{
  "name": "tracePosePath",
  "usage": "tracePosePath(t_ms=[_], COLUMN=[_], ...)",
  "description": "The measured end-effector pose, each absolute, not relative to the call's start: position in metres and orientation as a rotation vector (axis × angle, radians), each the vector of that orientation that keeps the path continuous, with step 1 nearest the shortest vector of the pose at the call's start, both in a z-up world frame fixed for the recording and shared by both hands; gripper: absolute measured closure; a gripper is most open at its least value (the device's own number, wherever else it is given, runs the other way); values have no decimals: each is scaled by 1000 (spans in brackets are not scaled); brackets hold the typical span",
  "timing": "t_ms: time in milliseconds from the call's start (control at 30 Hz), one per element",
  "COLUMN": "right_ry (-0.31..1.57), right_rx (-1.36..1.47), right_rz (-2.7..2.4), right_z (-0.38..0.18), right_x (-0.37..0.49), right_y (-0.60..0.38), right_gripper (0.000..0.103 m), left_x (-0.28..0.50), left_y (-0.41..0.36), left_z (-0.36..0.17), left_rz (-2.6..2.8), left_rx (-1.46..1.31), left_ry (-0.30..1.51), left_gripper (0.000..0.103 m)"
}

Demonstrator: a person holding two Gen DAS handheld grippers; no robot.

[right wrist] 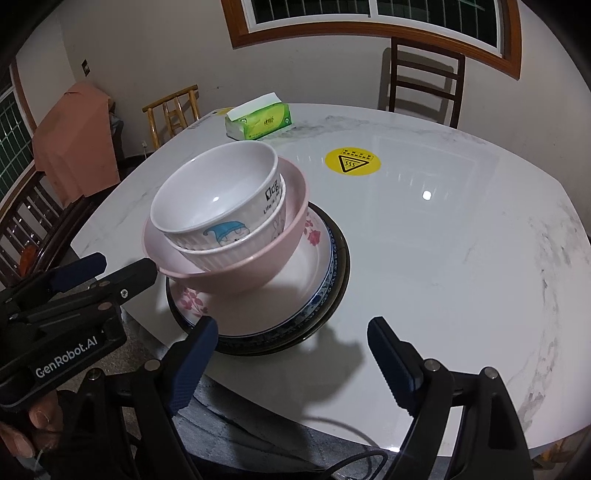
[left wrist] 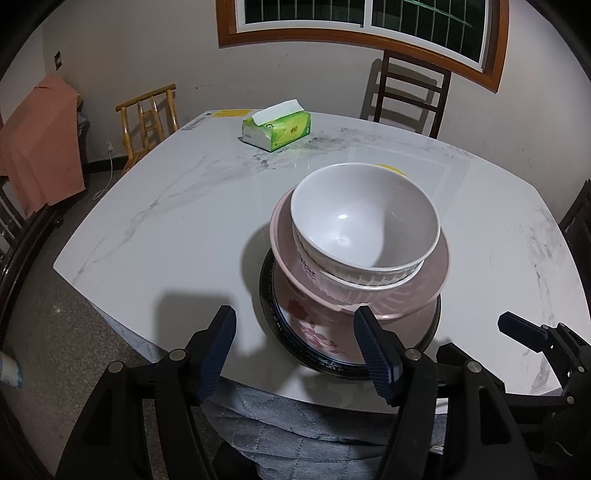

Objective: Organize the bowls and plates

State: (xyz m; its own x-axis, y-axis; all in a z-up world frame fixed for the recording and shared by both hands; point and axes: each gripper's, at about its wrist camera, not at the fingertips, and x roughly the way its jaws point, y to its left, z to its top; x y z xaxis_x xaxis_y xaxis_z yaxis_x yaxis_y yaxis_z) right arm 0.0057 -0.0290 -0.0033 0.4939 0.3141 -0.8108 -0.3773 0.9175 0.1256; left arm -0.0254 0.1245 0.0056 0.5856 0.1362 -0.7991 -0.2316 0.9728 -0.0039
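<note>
Left wrist view: left gripper (left wrist: 295,345) jaws spread, empty.
Right gripper (right wrist: 291,354): jaws parted, empty.
Stack: white bowl (left wrist: 364,218) nested in pink bowl (left wrist: 424,291) on floral plate (left wrist: 314,332), table (left wrist: 166,206) at 6 o'clock.
Handling: likely rigid, slick; grip rims.

A white marble-patterned table (left wrist: 155,221) fills the middle of the frame, its glossy top catching a bright spot of light at right. Behind it stands a pale wall (left wrist: 147,48) with a wood-framed window (left wrist: 362,22), dark outside, along the top edge. A dark wooden chair (left wrist: 410,92) sits at upper right, a light bamboo chair (left wrist: 147,122) at upper left, beside an orange cloth (left wrist: 37,144) draped at far left. Grey floor (left wrist: 55,350) shows lower left.
</note>
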Motion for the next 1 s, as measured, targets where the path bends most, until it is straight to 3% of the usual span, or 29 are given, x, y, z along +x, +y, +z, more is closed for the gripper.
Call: tracePosePath(t_ms=[1000], right_ry=[982], right_rx=[-112], right_rz=[432], right_z=[-5], right_x=[6], right_y=[-19], right_gripper=[18], left_x=[-22], left_y=[115], left_z=[1], left_rz=[191], left_rx=[-113], left_ry=[937], left_gripper=[38])
